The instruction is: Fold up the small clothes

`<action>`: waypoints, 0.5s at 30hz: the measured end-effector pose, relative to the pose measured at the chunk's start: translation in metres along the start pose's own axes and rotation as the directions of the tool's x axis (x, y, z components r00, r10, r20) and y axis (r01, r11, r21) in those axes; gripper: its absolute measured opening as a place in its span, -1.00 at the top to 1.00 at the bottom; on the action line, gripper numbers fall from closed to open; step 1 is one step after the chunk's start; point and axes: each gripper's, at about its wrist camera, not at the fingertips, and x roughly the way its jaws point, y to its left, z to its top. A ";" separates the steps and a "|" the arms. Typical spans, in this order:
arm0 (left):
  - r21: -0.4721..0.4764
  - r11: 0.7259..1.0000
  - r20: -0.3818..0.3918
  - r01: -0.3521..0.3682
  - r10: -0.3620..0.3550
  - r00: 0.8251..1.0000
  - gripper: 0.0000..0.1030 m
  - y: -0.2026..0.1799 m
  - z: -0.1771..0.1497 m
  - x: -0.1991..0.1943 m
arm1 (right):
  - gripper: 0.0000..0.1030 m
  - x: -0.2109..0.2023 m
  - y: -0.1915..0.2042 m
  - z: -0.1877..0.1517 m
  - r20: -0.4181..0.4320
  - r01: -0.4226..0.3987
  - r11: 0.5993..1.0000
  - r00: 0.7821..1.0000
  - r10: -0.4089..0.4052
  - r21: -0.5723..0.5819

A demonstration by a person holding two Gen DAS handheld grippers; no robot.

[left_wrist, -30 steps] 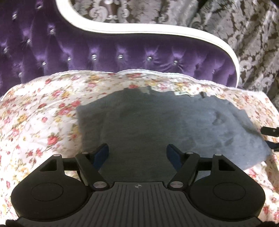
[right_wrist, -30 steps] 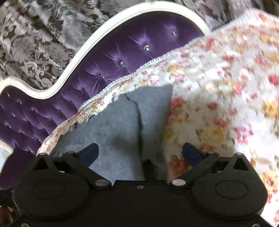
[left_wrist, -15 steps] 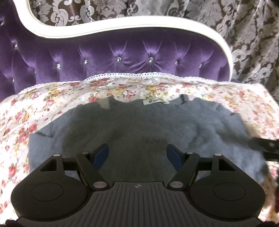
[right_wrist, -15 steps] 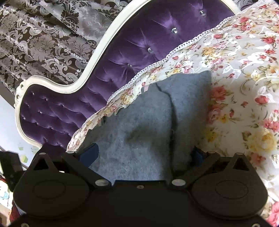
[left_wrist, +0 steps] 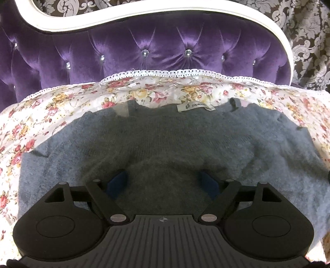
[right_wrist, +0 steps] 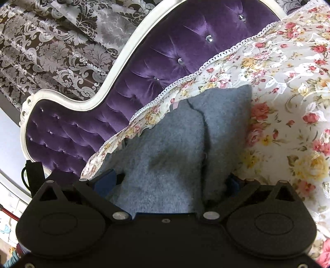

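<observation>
A small grey knit sweater lies spread on a floral cover, its neck label toward the headboard. My left gripper is open and pressed low onto the sweater's lower middle, with fabric bulging between its blue pads. In the right wrist view the sweater fills the space between the fingers of my right gripper, which is open at the garment's side edge, where a folded strip lies. Its right pad is mostly hidden by fabric.
A purple tufted headboard with a white frame stands right behind the cover's lace edge. A patterned curtain hangs behind it. Floral cover extends to the right of the sweater.
The left gripper moved forward and down onto the sweater, whose collar and label came into view. The right gripper moved in over the sweater's side edge. Both stayed open.
</observation>
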 end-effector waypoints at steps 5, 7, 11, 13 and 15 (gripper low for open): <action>-0.035 0.999 0.018 0.028 -0.027 0.999 -0.52 0.008 0.000 -0.009 | -1.00 0.003 0.001 -0.001 0.014 -0.016 1.000 1.000 0.017 -0.014; -0.063 0.997 0.031 0.032 -0.030 0.999 -0.52 0.017 -0.002 -0.021 | -1.00 0.005 0.003 -0.001 0.010 -0.009 1.000 1.000 0.009 -0.026; -0.074 0.997 0.071 0.016 -0.011 0.997 -0.52 0.036 -0.015 -0.050 | -0.72 0.007 0.006 0.002 -0.014 0.026 0.999 1.000 -0.026 -0.036; -0.072 0.997 0.079 0.000 0.006 0.997 -0.52 0.047 -0.022 -0.062 | -0.27 0.009 0.004 0.005 -0.033 0.054 0.998 0.998 -0.055 -0.020; -0.080 0.997 0.079 -0.012 0.019 0.997 -0.52 0.061 -0.031 -0.072 | 0.07 0.011 0.001 0.007 -0.051 0.095 0.995 0.994 -0.096 -0.010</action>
